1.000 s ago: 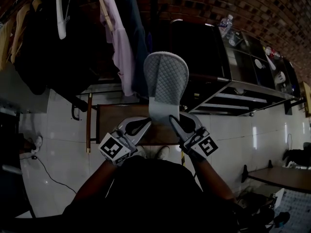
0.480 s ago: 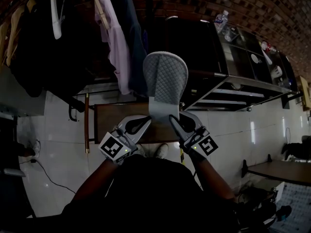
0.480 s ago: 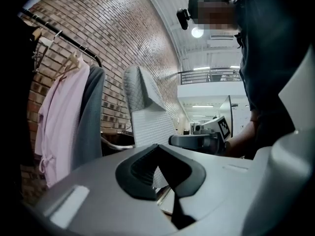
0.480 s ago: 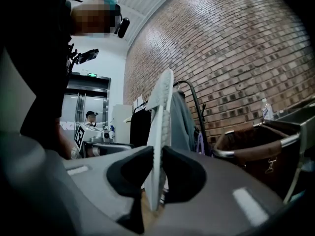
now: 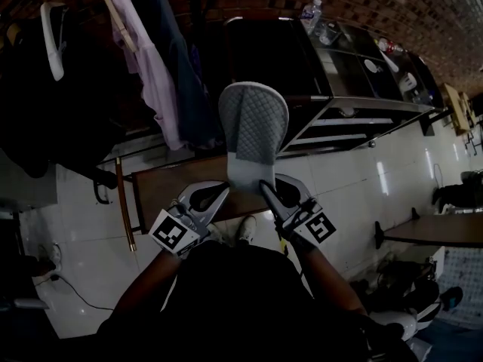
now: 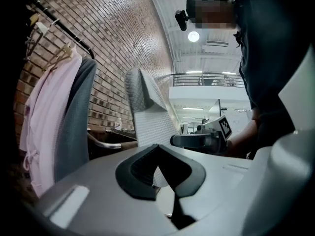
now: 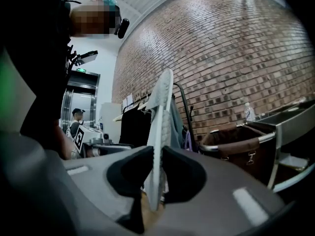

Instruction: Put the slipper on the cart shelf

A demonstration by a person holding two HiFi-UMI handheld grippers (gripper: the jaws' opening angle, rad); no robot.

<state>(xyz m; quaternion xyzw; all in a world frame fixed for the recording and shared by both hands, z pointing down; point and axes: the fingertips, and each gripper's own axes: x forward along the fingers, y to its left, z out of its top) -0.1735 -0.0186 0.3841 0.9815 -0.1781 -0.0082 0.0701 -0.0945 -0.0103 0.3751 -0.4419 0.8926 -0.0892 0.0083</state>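
Observation:
A grey quilted slipper (image 5: pixel 253 130) stands upright in front of me, toe up, held at its heel end by both grippers. My left gripper (image 5: pixel 223 191) is shut on the heel's left edge, and the slipper (image 6: pixel 146 117) rises between its dark pads. My right gripper (image 5: pixel 266 189) is shut on the right edge; in the right gripper view the slipper (image 7: pixel 161 127) shows edge-on, pinched between the pads. The metal cart (image 5: pixel 362 108) with its slatted shelf (image 5: pixel 343 133) stands beyond the slipper to the right, apart from it.
A dark laundry bin (image 5: pixel 264 55) sits at the cart's left end, with a water bottle (image 5: pixel 311 13) on top. Clothes, among them a pink garment (image 5: pixel 143 74), hang on a rail at the left. A low wooden bench (image 5: pixel 170 191) lies below the grippers. A table (image 5: pixel 441 231) is at the right.
The cart, rail and bench have slid leftward and turned in the head view as the person turns. The slipper stays upright in both grippers, held as before.

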